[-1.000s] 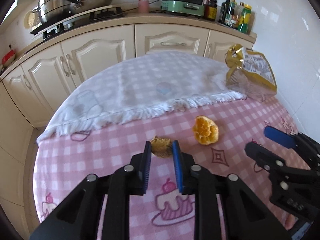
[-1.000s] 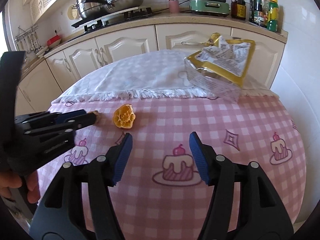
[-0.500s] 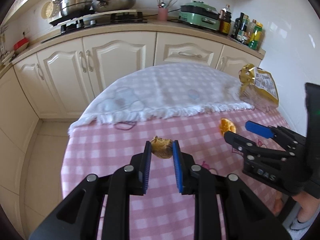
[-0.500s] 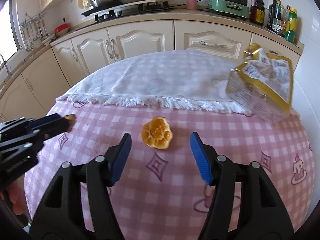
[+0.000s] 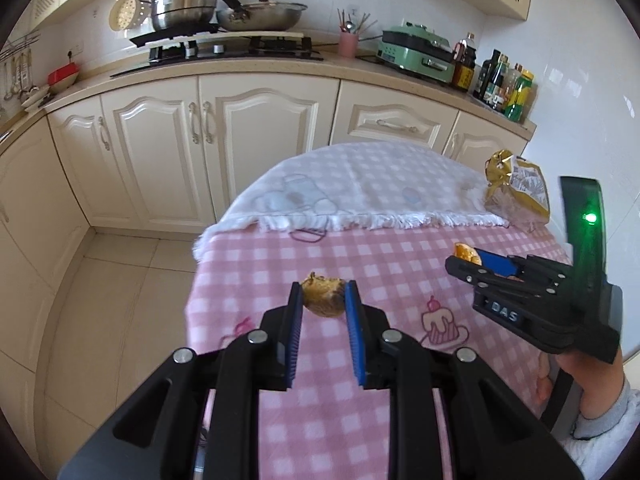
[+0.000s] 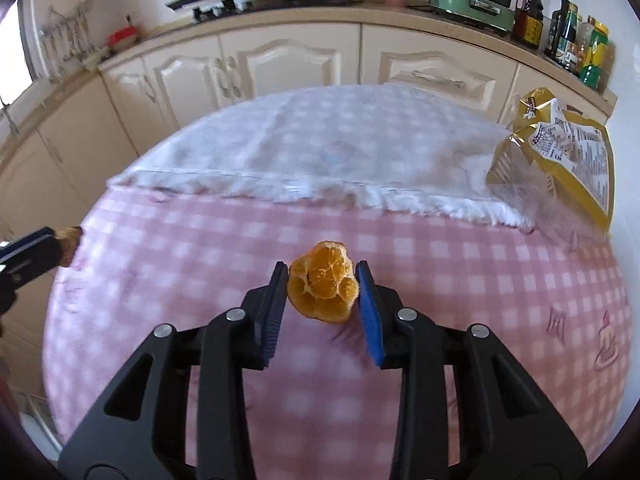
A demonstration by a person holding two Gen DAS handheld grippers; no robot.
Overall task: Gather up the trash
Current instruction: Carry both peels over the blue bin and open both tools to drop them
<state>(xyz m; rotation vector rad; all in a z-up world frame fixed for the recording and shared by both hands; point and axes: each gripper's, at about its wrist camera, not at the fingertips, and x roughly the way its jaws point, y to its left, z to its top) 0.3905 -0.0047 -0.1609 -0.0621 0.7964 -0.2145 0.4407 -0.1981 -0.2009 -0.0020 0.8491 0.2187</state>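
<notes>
My left gripper [image 5: 323, 294] is shut on a brown scrap of peel [image 5: 322, 295] and holds it above the left edge of the pink checked table [image 5: 384, 264]. My right gripper [image 6: 323, 280] has closed around an orange peel [image 6: 323, 294]; its blue pads touch both sides of it, just above or on the cloth. The right gripper [image 5: 476, 261] also shows in the left wrist view with the orange peel [image 5: 464, 251] at its tips. The left gripper's tip with the brown scrap [image 6: 70, 240] shows at the left edge of the right wrist view.
A yellow and clear snack bag [image 6: 560, 152] lies at the table's far right by the wall. A white fringed cloth [image 6: 320, 148] covers the table's far half. Cream cabinets [image 5: 208, 128] and a counter with pots and bottles stand behind. Tiled floor [image 5: 116, 280] lies left.
My right gripper moved forward onto the orange peel and narrowed from wide open to closed on it. My left gripper carried the brown scrap up and left, toward the table's edge.
</notes>
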